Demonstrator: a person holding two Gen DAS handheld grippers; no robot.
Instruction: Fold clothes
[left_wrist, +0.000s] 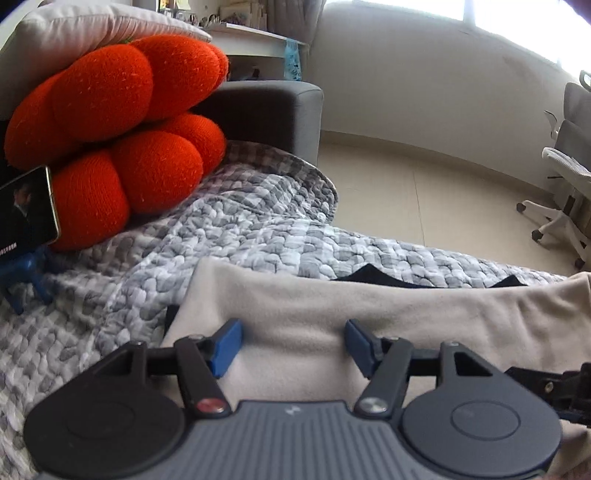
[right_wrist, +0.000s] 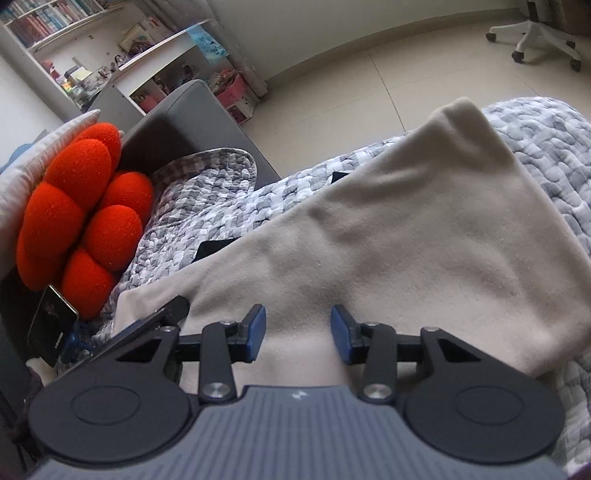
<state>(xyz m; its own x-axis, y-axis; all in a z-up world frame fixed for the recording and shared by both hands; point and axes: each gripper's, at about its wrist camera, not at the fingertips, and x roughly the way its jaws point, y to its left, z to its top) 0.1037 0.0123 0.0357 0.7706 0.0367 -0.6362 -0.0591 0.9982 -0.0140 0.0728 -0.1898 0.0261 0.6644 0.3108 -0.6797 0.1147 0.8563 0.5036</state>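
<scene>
Beige cloth (right_wrist: 388, 236) on gray quilt (left_wrist: 258, 229).
Left tongs (left_wrist: 293, 345) and right tongs (right_wrist: 298, 332) both released above cloth, grasping nothing.

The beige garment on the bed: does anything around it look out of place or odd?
Yes. Dark fabric peeks out from under the beige garment along its far edge, so something lies hidden beneath it. Also, a phone with its screen on leans against the red cushion.

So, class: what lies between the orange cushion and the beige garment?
A stretch of grey-and-white quilt separates the orange cushion from the beige garment; a dark item's corner pokes out at the garment's edge. The right wrist view shows it best.
</scene>
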